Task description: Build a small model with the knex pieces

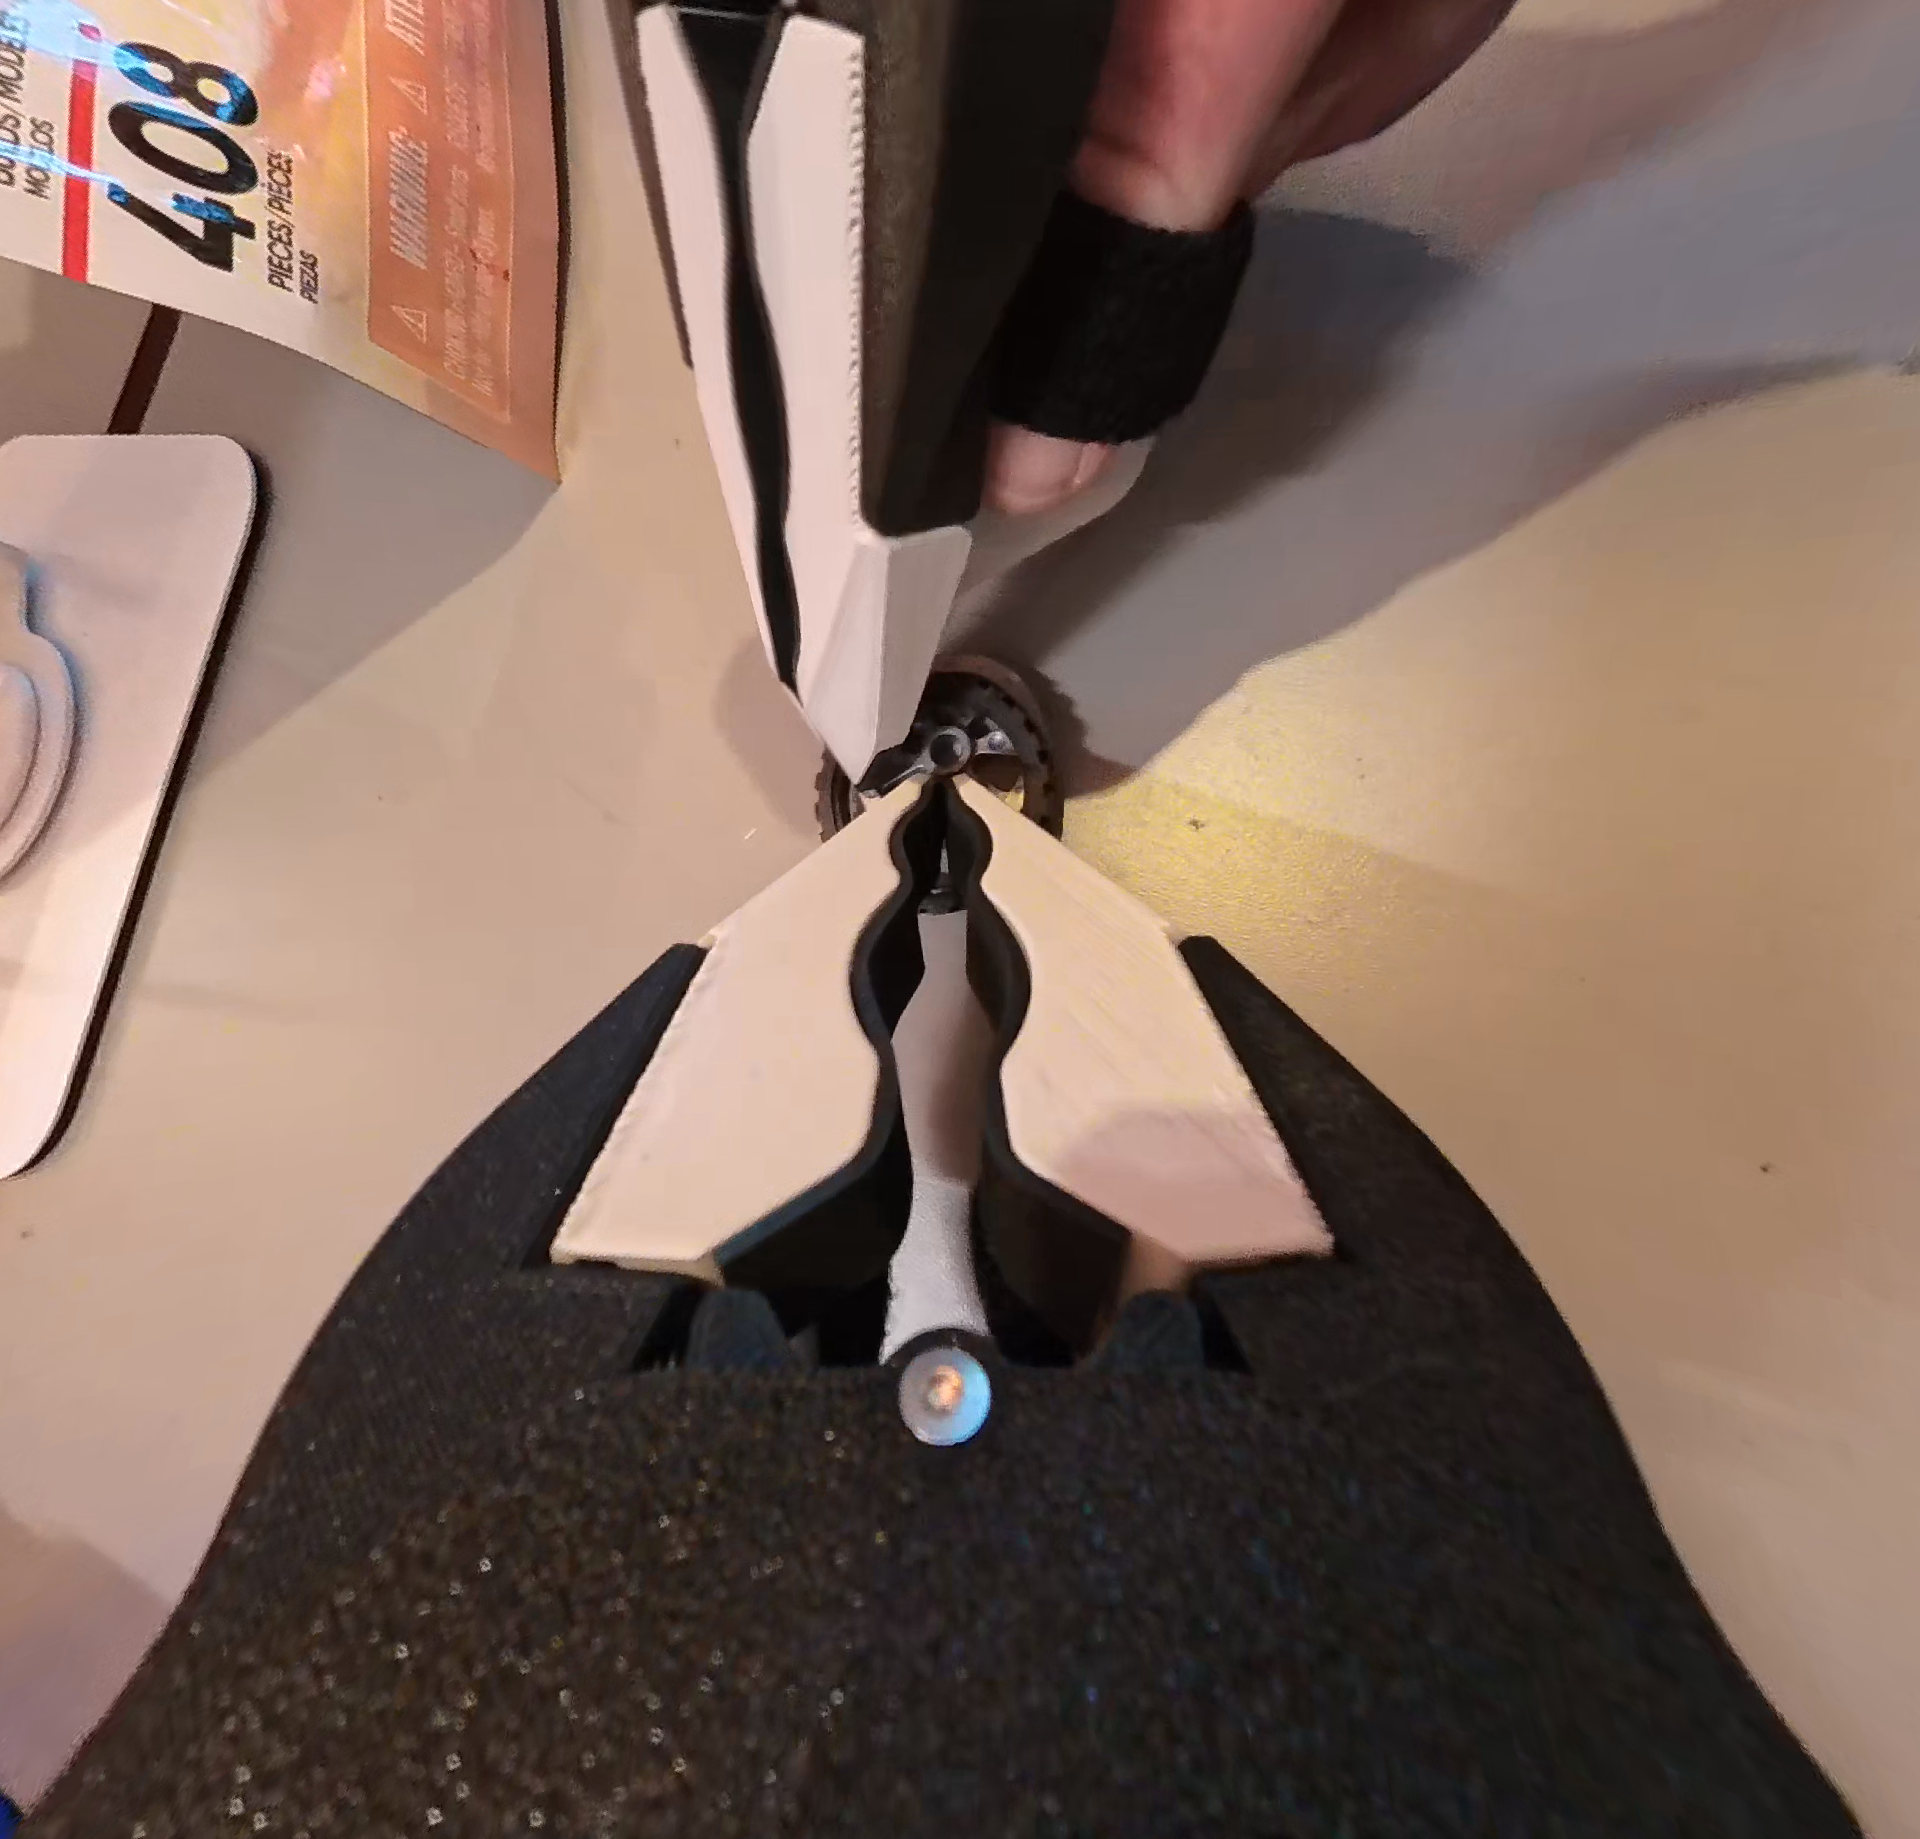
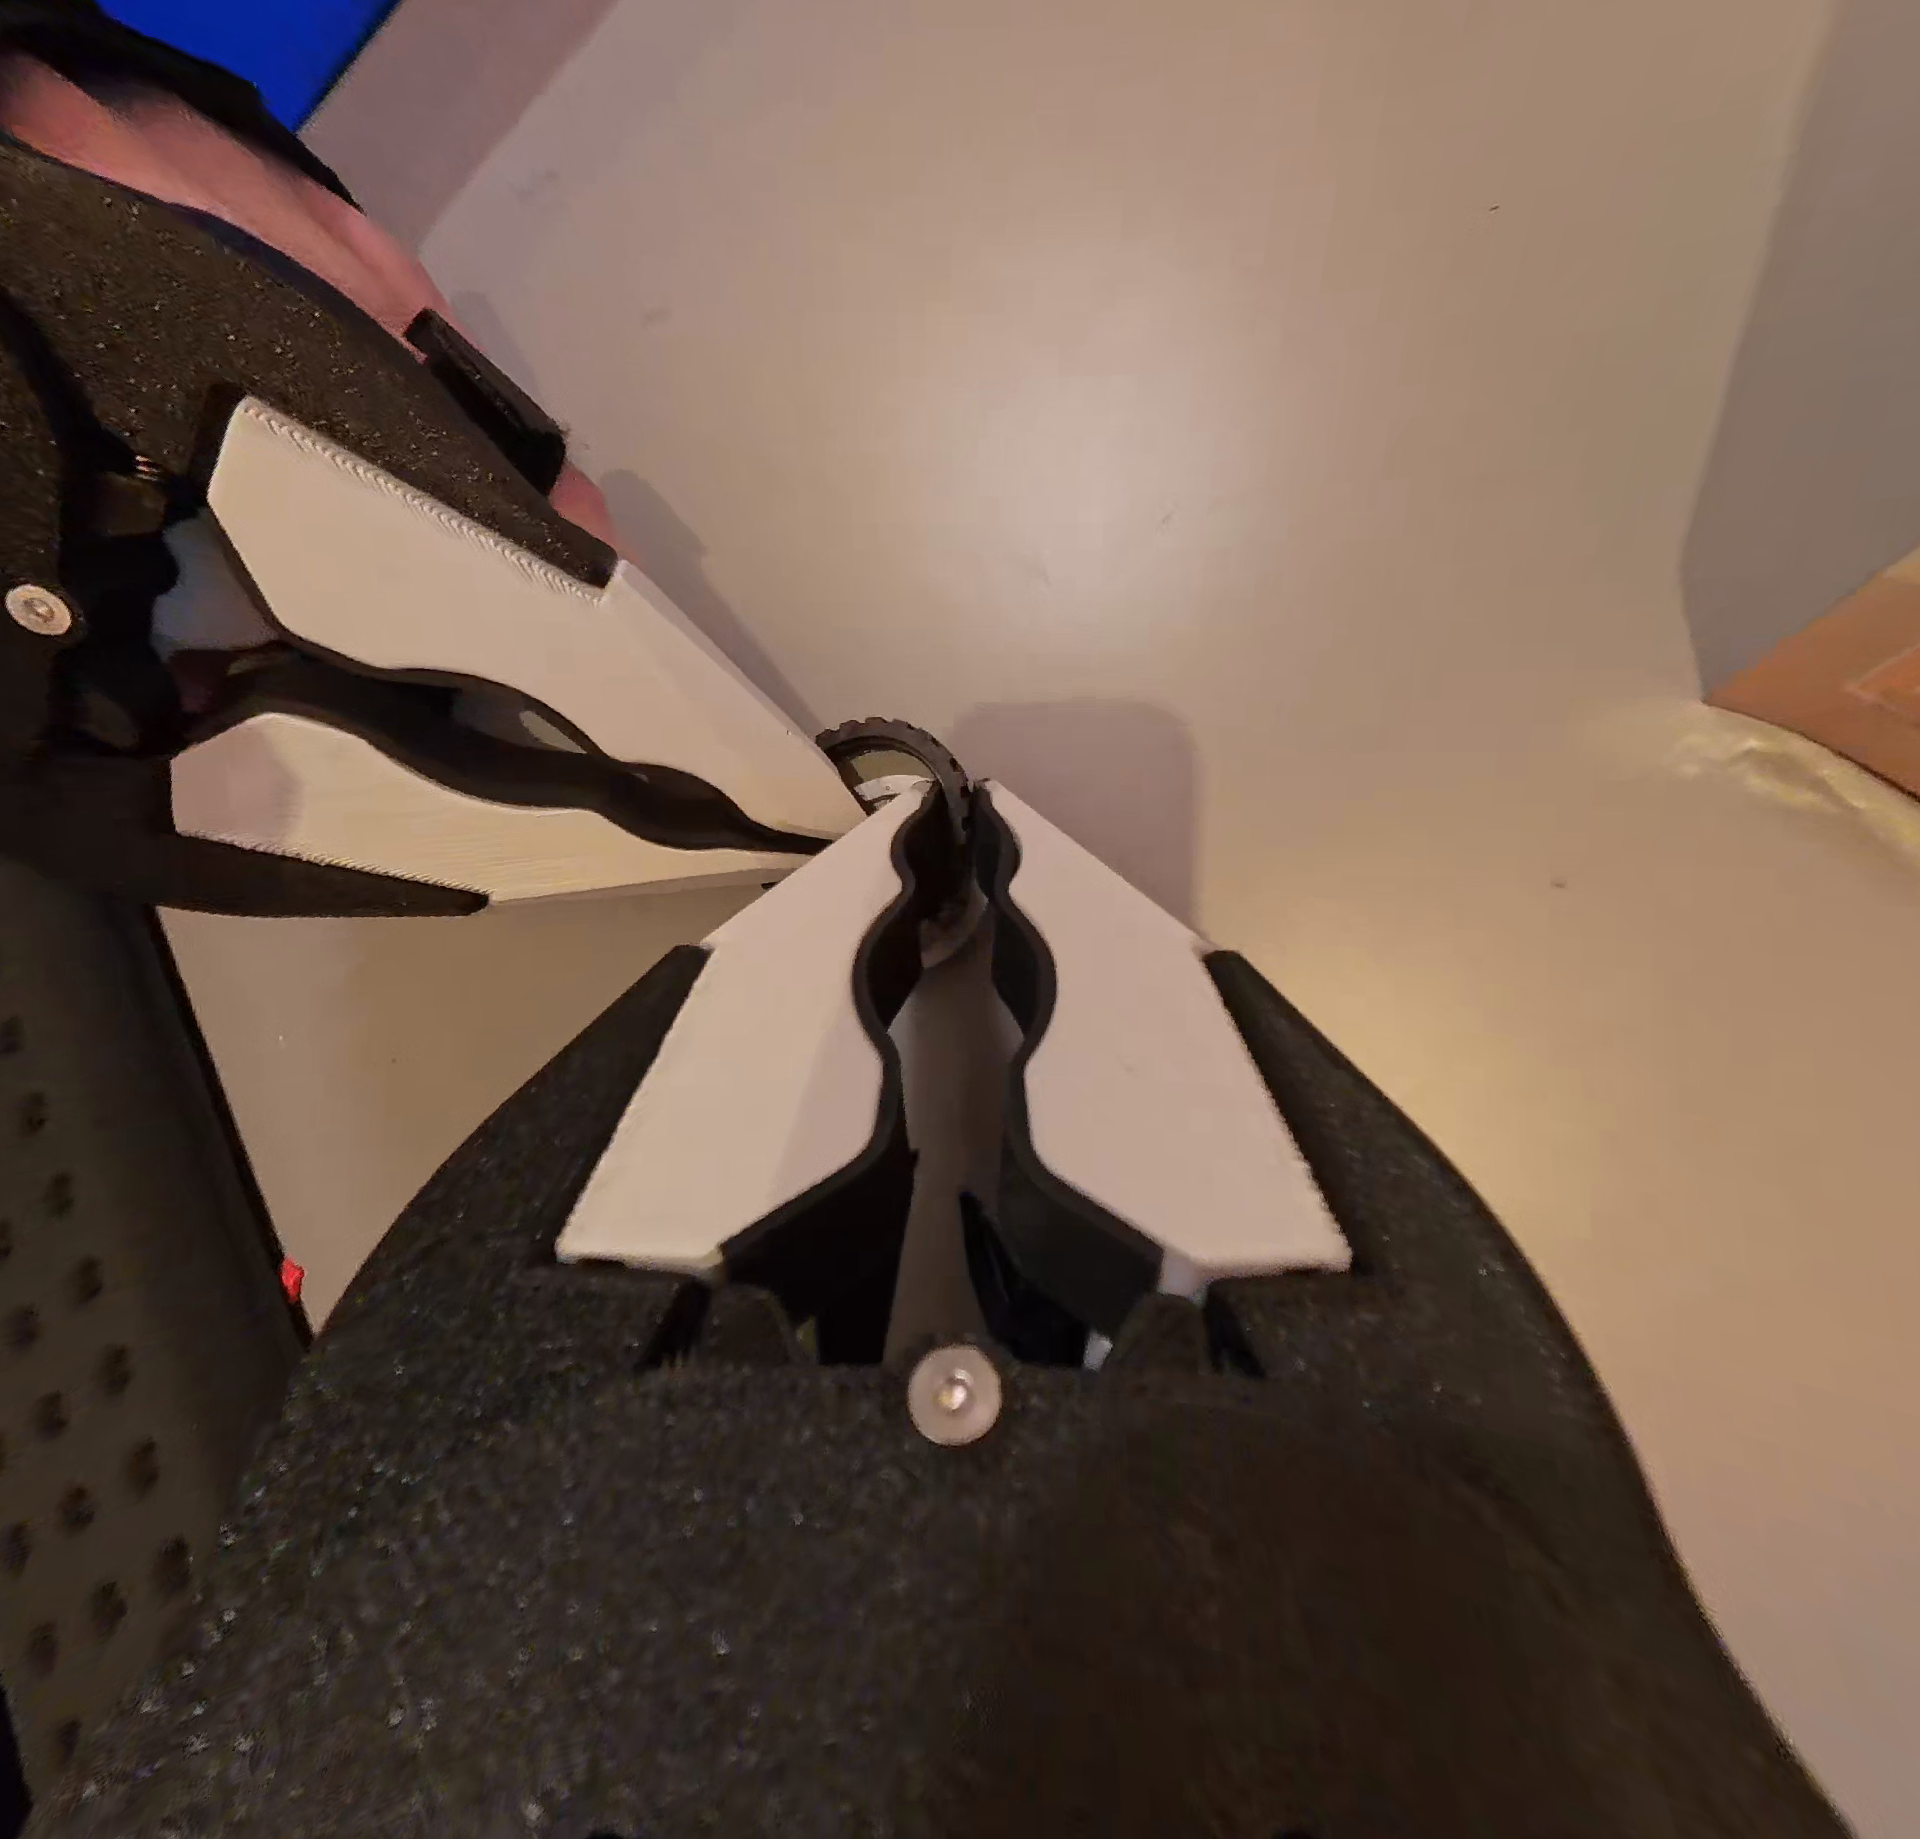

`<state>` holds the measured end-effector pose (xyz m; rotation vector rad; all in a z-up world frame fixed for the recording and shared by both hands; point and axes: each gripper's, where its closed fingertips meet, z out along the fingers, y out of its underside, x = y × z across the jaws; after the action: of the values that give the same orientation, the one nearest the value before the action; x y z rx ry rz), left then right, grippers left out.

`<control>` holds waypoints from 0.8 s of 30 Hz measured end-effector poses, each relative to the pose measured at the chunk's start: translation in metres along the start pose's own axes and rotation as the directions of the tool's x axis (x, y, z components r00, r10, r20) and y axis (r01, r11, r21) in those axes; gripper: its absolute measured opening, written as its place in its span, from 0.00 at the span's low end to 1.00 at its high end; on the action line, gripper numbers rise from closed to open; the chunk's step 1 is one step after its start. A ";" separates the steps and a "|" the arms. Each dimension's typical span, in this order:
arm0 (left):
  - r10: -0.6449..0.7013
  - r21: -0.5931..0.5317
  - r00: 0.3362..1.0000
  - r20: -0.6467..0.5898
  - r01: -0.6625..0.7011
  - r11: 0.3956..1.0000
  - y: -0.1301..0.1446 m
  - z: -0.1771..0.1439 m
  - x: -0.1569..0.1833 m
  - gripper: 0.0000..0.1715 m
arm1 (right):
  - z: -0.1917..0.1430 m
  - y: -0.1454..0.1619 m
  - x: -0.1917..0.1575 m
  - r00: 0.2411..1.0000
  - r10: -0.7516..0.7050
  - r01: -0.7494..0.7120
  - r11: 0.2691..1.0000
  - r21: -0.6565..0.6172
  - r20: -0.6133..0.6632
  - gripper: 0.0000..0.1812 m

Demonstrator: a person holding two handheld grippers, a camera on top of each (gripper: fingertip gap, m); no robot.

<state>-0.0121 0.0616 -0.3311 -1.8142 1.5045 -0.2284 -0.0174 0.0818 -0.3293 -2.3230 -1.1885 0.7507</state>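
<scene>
So both my grippers are meeting at one tiny spot right now. My left gripper has its jaws almost fully pinched, only a sliver between the tips, and they're clamped on a small dark toothed wheel that sits just above the pale table, with the wavy black pads hugging its lower edge. There's a little black and metal pin piece at the wheel's middle. My right gripper comes down from the top in that view, jaws closed to a narrow slit, its tips pinching the end of that pin piece. From my right wrist view, the right gripper is clenched with the wheel edge-on between the tips, so I honestly can't tell exactly which bit it's biting there. The left gripper pokes in from the left side, tips squeezed together right against the wheel. A hand with a black finger strap holds the right gripper. Off to the left lies a printed box and a white card, both well apart from the action
</scene>
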 end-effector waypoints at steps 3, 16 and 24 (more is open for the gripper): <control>0.036 -0.011 0.999 0.017 -0.036 0.999 0.000 0.000 -0.001 0.00 | 0.000 0.001 0.000 1.000 -0.022 0.022 0.999 -0.031 -0.005 0.03; 0.043 0.009 0.995 -0.086 -0.043 0.999 0.001 -0.017 0.001 0.02 | -0.012 0.008 -0.008 0.996 -0.088 0.090 0.995 0.037 -0.032 0.03; -0.046 0.055 0.987 -0.154 0.055 0.997 -0.005 -0.024 0.002 0.06 | -0.017 0.007 -0.008 0.992 -0.113 0.116 0.992 0.057 -0.046 0.03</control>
<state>-0.0211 0.0496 -0.3121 -1.8238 1.5400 -0.4408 -0.0059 0.0694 -0.3181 -2.1909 -1.2518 0.6829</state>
